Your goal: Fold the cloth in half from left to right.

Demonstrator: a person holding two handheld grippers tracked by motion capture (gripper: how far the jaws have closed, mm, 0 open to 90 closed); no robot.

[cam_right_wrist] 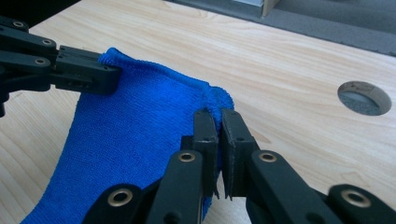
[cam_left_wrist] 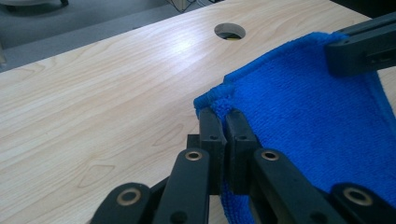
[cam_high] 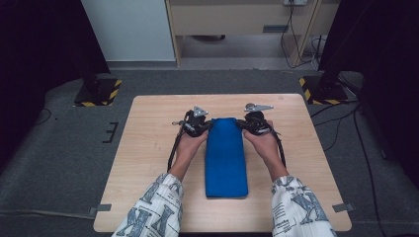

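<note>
A folded blue towel lies lengthwise down the middle of the wooden table. My left gripper is shut on the towel's far left corner, and my right gripper is shut on its far right corner. In the left gripper view the black jaws pinch the blue towel at its corner, with the other gripper gripping the opposite corner. The right gripper view has its jaws closed on the towel edge, and the left gripper holds the far corner.
A round cable hole is cut in the tabletop beyond the towel; the same hole appears in the right gripper view. Bare wood lies on both sides of the towel. Stand bases with yellow-black tape sit on the floor behind.
</note>
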